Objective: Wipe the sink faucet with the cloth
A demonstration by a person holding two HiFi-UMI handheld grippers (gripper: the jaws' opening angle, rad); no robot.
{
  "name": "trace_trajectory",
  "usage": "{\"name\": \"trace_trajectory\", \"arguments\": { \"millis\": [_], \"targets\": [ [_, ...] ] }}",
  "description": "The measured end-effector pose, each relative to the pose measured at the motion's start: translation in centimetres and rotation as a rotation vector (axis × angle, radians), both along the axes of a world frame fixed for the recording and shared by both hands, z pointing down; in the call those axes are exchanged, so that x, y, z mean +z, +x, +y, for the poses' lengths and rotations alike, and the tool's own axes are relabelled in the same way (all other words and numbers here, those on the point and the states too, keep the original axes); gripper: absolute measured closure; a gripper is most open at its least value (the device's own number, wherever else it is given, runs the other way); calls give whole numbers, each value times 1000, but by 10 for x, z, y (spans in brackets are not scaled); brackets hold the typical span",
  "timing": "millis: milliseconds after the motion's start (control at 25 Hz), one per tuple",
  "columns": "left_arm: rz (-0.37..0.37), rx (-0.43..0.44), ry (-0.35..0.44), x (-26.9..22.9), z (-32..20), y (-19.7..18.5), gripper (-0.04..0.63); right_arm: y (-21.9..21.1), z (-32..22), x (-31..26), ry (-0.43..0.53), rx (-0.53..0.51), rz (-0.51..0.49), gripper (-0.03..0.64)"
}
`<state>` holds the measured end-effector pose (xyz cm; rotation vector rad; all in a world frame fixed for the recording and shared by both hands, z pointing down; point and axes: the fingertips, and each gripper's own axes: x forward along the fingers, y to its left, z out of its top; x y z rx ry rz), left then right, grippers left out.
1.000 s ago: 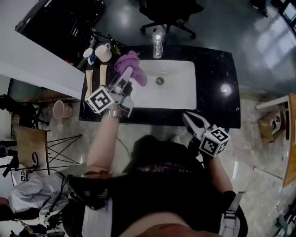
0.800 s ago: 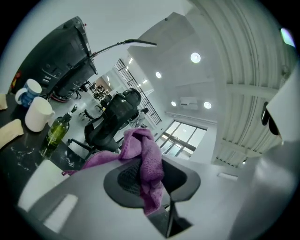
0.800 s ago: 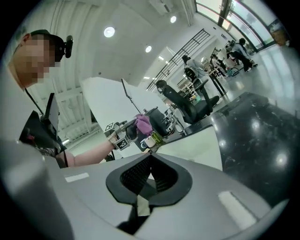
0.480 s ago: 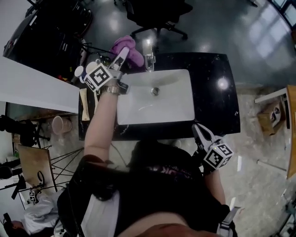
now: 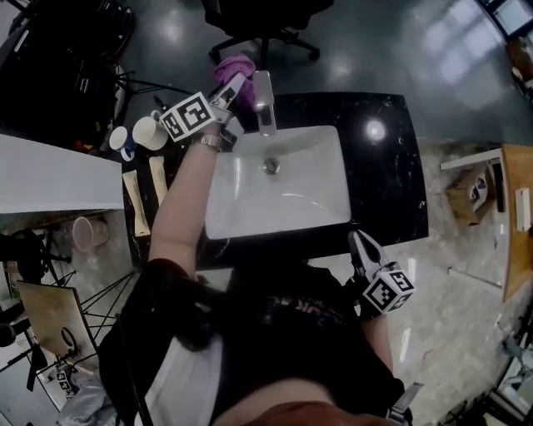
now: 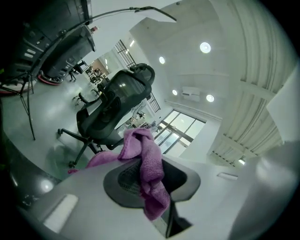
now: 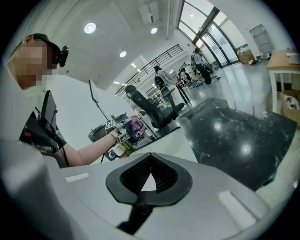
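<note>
My left gripper is shut on a purple cloth at the back of the black counter, just left of the chrome faucet. In the left gripper view the cloth hangs bunched between the jaws, and the faucet is not in that view. The white sink basin lies in front of the faucet. My right gripper is shut and holds nothing, hanging off the counter's near edge at the right. In the right gripper view its pads meet, and the left gripper with the cloth shows far off.
Two cups stand on the counter left of the faucet, with flat wooden pieces nearer me. A black office chair stands behind the counter. A cardboard box and a wooden table sit at the right.
My left gripper has carried the cloth from over the sink's left rim to the back of the counter beside the faucet. The right gripper has sunk a little.
</note>
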<state>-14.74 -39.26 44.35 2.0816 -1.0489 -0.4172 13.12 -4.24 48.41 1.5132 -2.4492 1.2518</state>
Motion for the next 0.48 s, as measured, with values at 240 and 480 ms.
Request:
{"name": "trace_trajectory", "arguments": {
  "millis": [240,480],
  "targets": [
    [-98,42,-123,71,-5,14,514,-15,-2,16,-54,12,5,604],
    [-197,74,-305,138,-1,16,514,-25,-6,26,-77,12,-4,604]
  ]
}}
